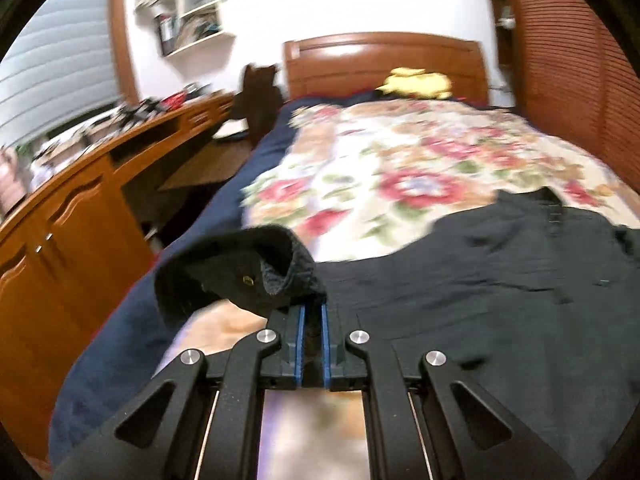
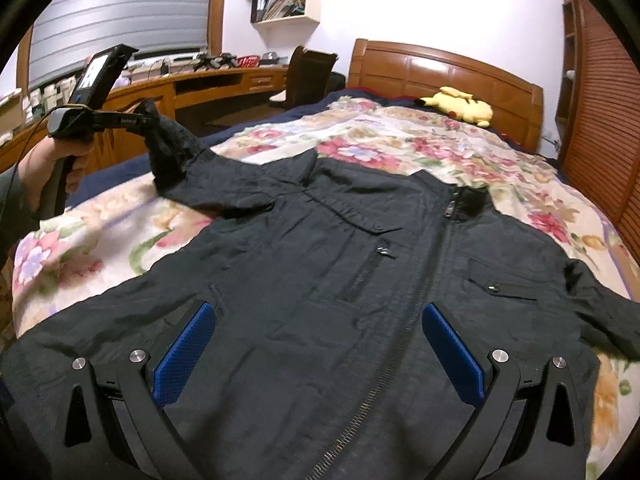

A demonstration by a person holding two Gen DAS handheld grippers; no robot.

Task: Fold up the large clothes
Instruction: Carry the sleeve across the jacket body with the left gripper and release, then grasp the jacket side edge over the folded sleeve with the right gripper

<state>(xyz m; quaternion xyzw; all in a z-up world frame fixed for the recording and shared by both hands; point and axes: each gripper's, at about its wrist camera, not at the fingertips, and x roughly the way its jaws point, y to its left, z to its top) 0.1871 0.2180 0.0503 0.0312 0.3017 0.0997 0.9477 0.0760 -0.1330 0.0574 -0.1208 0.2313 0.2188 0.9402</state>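
A: Black jacket (image 2: 340, 280) lies front-up on the floral blanket (image 2: 400, 140) on the bed, zipper running down its middle.

B: Left gripper (image 1: 313, 312)?

A: Clamped on the cuff (image 1: 248, 272) of one sleeve, cuff raised clear of the blanket; sleeve trails down to the jacket body.

B: Right gripper (image 2: 320, 340)?

A: Jaws spread wide, nothing between the blue pads (image 2: 184, 356), hanging over the jacket's lower front.

B: Elsewhere?

A: Yellow plush toy (image 2: 456, 108) near the headboard (image 2: 440, 68).
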